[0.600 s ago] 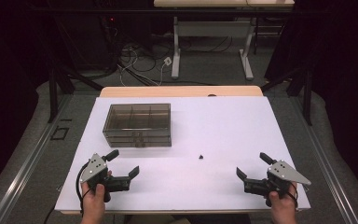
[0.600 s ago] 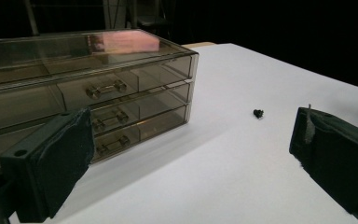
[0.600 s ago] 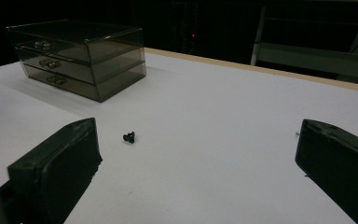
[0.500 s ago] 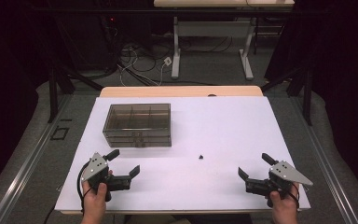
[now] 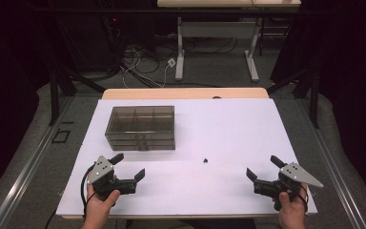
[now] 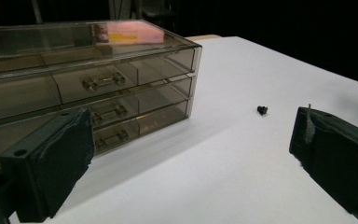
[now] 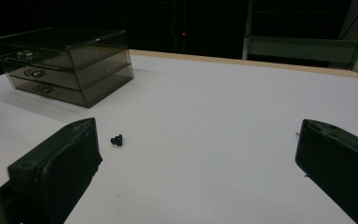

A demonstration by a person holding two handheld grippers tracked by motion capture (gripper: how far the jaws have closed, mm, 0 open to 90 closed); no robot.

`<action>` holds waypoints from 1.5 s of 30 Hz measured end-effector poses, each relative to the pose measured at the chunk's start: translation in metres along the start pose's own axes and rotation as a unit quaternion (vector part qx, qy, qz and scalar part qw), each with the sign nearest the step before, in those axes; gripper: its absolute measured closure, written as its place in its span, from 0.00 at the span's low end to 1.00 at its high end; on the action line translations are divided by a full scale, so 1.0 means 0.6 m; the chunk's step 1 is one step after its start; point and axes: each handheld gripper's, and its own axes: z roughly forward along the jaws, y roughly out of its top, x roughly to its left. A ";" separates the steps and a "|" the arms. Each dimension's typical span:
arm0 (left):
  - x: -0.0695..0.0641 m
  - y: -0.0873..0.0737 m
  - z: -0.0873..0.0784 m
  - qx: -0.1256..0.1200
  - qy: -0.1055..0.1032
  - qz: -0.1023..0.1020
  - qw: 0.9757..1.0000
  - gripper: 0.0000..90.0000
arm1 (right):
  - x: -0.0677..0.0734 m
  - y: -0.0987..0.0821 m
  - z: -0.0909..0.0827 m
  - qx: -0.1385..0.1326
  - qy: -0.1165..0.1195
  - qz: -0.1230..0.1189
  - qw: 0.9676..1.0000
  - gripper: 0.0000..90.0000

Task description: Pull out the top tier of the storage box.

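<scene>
1. My left gripper [image 5: 127, 168] sits low over the white bench [image 5: 228, 129] at about 7 o'clock, fingers [image 6: 51, 168] spread wide, nothing between them.
2. My right gripper [image 5: 264, 168] sits at about 5 o'clock, fingers [image 7: 60, 172] likewise spread wide and empty.
3. A small black screw [image 5: 205, 160] lies alone on the bench near its centre, between the two grippers and well apart from both. In the left gripper view it lies to the right of the drawer unit [image 6: 261, 110]; in the right gripper view it lies just beyond my left-hand finger [image 7: 117, 140].
4. A smoky transparent drawer unit [image 5: 141, 127] stands at about 10 o'clock, three drawers, all closed, handles facing me.
</scene>
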 end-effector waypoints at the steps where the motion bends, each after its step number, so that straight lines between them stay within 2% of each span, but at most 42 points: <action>1: -0.004 0.001 0.002 0.003 0.005 -0.002 1.000 0.00 | 0.001 0.000 0.000 0.002 0.001 0.000 1.000 0.00; 3: -0.008 0.006 0.004 0.010 0.012 0.001 1.000 0.00 | 0.002 -0.001 0.000 0.003 0.004 0.000 1.000 0.00; 5: -0.010 0.007 0.005 0.013 0.009 0.003 1.000 0.00 | 0.002 0.000 0.000 0.002 0.006 -0.001 1.000 0.00; 7: -0.014 0.009 0.006 0.009 -0.004 0.002 1.000 0.00 | 0.003 -0.001 0.001 -0.002 0.004 -0.002 1.000 0.00; 9: -0.015 0.010 0.006 0.009 -0.004 0.003 1.000 0.00 | 0.003 -0.001 0.002 0.004 0.007 -0.003 1.000 0.00; 15: -0.014 0.015 0.005 0.001 -0.020 -0.016 1.000 0.00 | 0.000 -0.004 0.005 0.007 0.004 0.004 1.000 0.00; 18: -0.015 0.020 0.006 0.000 -0.016 -0.011 1.000 0.00 | 0.000 -0.004 0.005 0.011 0.003 0.009 1.000 0.00; 21: -0.014 0.026 0.009 -0.001 -0.023 -0.021 1.000 0.00 | -0.001 -0.006 0.007 0.008 0.002 0.006 1.000 0.00; 26: -0.010 0.039 0.018 -0.004 -0.032 -0.057 0.998 0.00 | -0.002 -0.006 0.008 0.012 0.000 0.006 1.000 0.01; 31: -0.010 0.052 0.026 -0.008 -0.042 -0.064 0.997 0.00 | -0.003 -0.005 0.005 0.008 -0.003 0.010 1.000 0.01; 36: -0.011 0.065 0.034 -0.011 -0.038 -0.067 0.997 0.00 | -0.003 -0.005 0.005 0.007 -0.001 0.009 1.000 0.01; 40: -0.010 0.078 0.044 -0.017 -0.035 -0.092 0.995 0.00 | -0.002 -0.005 0.004 0.010 -0.002 0.009 1.000 0.01; 44: -0.007 0.085 0.048 -0.025 -0.032 -0.104 0.994 0.00 | -0.001 -0.005 0.005 0.007 0.000 0.009 1.000 0.01; 45: -0.003 0.090 0.052 -0.026 -0.030 -0.117 0.992 0.00 | -0.002 -0.005 0.005 0.007 -0.002 0.008 1.000 0.01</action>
